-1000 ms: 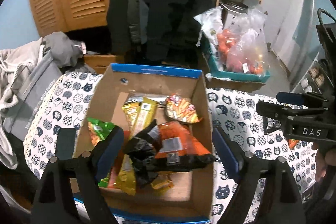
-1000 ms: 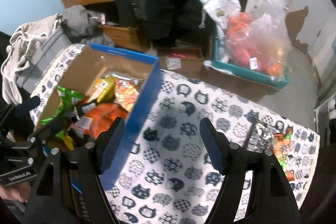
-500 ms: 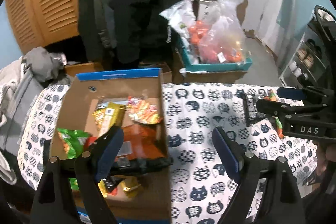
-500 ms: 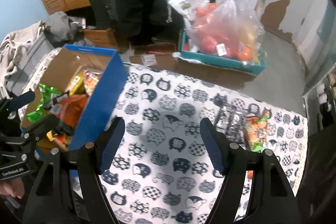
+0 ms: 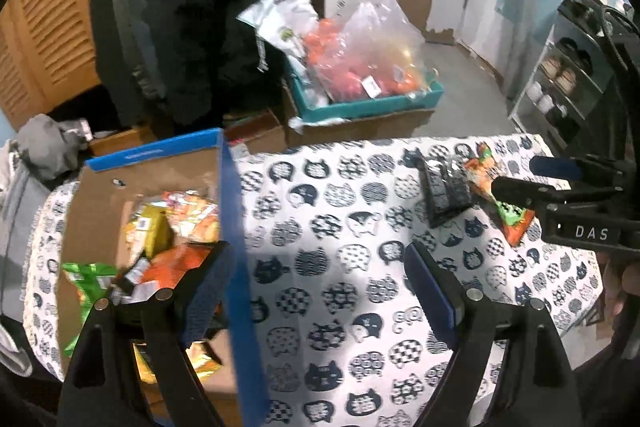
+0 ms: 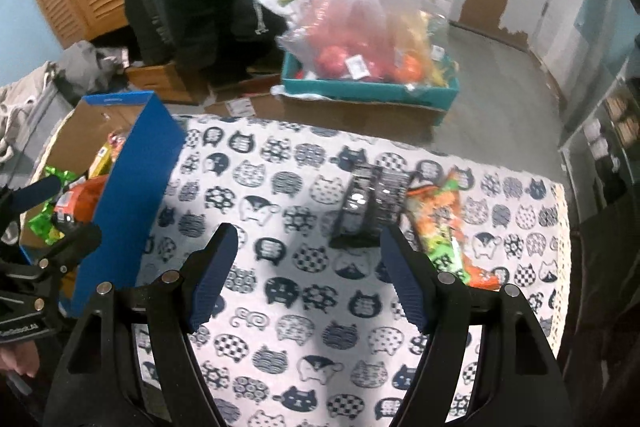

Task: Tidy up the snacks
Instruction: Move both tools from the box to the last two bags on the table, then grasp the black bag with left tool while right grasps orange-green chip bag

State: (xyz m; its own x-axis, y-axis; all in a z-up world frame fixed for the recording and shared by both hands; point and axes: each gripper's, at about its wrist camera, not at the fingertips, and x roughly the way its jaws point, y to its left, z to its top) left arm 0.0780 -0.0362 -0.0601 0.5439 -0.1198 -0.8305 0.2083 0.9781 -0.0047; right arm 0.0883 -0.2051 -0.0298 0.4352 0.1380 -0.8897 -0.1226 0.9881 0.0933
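Two clusters of snacks are in sight: a heap of bright packets (image 5: 160,251) lying inside the blue-edged cardboard box (image 5: 234,227), and a small group out on the cat-print worktop (image 6: 304,291), made up of dark patterned packets (image 6: 372,203) with an orange-and-green packet (image 6: 444,227) touching their right side. Seen from the right gripper (image 6: 308,279), the dark packets lie just beyond its jaws, a little toward the right finger, and the orange-and-green packet sits just outside that right finger; the box stands well off to the left of the jaws. Those jaws are spread wide with only bare cloth between them. The left gripper (image 5: 316,291) also has its jaws released and empty; its left finger overlaps the box's blue side wall, so the heap of packets shows to the left of the jaws, while the loose packets lie far ahead and to the right. Beyond the worktop's far edge a teal tray (image 6: 368,91) rests on a brown carton and carries clear plastic bags of red and orange produce (image 6: 376,27). Dark coats (image 5: 192,7) hang behind the box, next to louvred wooden doors (image 5: 44,39).
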